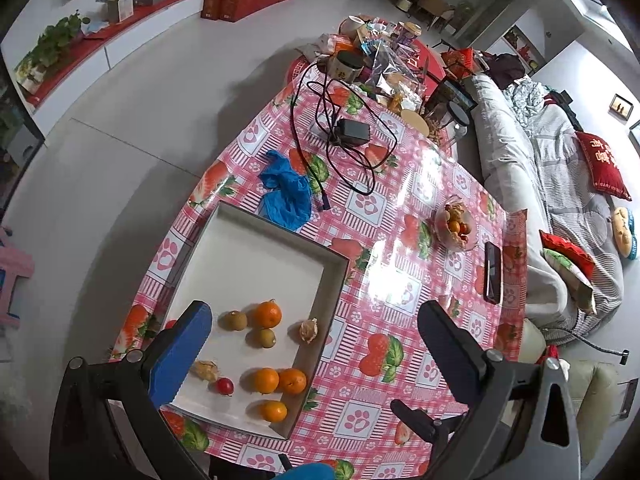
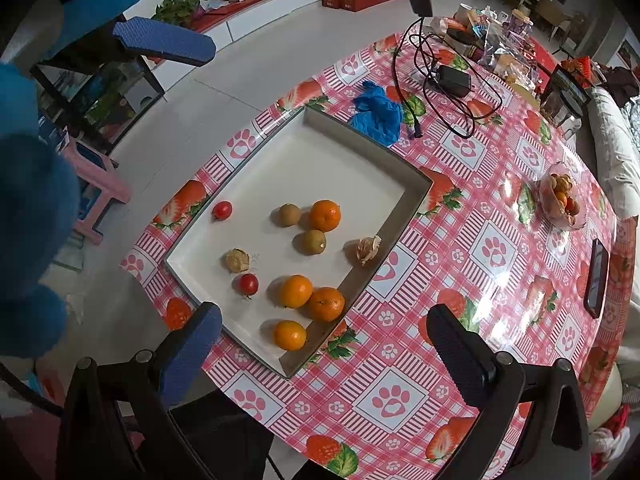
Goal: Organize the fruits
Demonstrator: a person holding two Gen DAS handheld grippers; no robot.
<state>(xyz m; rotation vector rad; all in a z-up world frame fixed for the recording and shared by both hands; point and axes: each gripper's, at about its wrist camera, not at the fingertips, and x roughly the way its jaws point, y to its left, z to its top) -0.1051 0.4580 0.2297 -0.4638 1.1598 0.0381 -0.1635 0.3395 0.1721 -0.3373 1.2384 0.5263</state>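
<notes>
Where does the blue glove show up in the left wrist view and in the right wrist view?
Left wrist: the blue glove lies left of centre, on the tablecloth just beyond the tray's far edge.
Right wrist: the glove lies above centre, at the tray's far corner.
Shared landmark: the black adapter with its looped cable, farther along the table.

Both wrist views high above table, angled down; shared: white tray of fruit.
</notes>
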